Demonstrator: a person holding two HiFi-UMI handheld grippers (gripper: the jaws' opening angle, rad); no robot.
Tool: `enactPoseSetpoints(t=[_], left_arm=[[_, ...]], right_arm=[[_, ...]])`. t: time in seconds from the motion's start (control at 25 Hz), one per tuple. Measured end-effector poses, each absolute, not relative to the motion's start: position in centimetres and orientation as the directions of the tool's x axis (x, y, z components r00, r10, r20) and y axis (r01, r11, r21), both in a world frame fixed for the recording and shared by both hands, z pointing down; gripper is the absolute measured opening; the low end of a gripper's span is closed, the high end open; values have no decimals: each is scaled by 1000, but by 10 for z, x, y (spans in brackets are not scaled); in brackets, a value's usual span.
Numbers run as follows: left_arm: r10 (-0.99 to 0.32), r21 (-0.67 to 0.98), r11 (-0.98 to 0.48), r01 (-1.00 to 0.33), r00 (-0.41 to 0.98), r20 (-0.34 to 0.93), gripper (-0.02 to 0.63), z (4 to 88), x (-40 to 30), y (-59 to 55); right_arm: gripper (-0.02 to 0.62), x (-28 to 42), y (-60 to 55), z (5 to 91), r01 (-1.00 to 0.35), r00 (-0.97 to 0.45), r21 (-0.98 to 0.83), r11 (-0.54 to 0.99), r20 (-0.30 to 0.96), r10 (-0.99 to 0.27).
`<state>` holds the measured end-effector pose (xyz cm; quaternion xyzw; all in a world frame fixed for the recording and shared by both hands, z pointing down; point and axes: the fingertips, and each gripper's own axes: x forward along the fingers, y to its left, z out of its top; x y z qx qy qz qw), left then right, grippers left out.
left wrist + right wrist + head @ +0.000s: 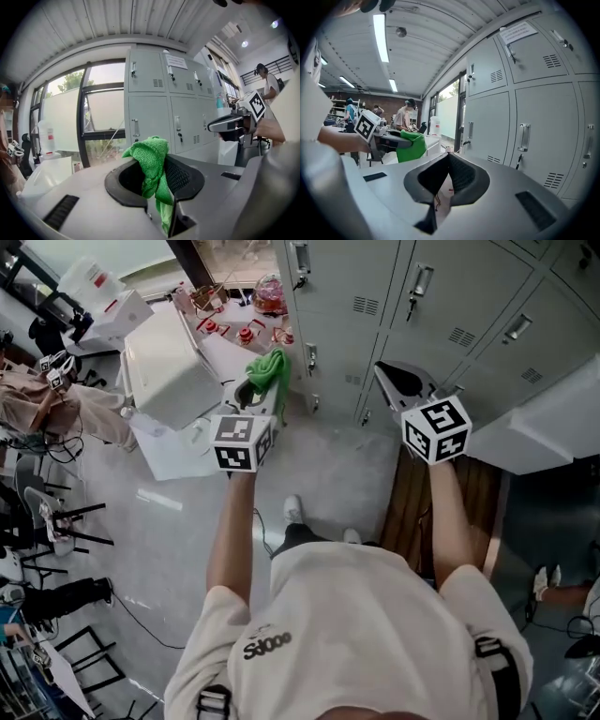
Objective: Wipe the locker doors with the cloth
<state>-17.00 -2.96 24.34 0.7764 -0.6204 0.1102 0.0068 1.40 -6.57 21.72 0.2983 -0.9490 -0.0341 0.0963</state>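
Observation:
My left gripper (260, 390) is shut on a green cloth (269, 368), which bunches up between its jaws (149, 164) and hangs down inside them. It is held in the air a short way off the grey locker doors (441, 306), near the bank's left edge. In the left gripper view the lockers (154, 112) stand straight ahead, apart from the cloth. My right gripper (398, 381) is shut with nothing in it and points at a lower locker door (534, 140). In the right gripper view the left gripper with the green cloth (411, 144) shows at the left.
A white box-like unit (169, 371) and a cluttered table (239, 329) stand left of the lockers. A wooden panel (412, 512) lies on the floor under my right arm. Chairs and cables (56, 521) crowd the far left. People (403, 115) stand in the background.

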Motion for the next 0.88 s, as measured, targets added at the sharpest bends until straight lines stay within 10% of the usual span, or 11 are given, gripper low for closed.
enactPoseSetpoints(t=[0.88], left_arm=[[-915,30,-227,-973,223,335,107,423,-246,-308]], right_arm=[[8,-45,-266,341,-755,-638,20,655,208,-742]])
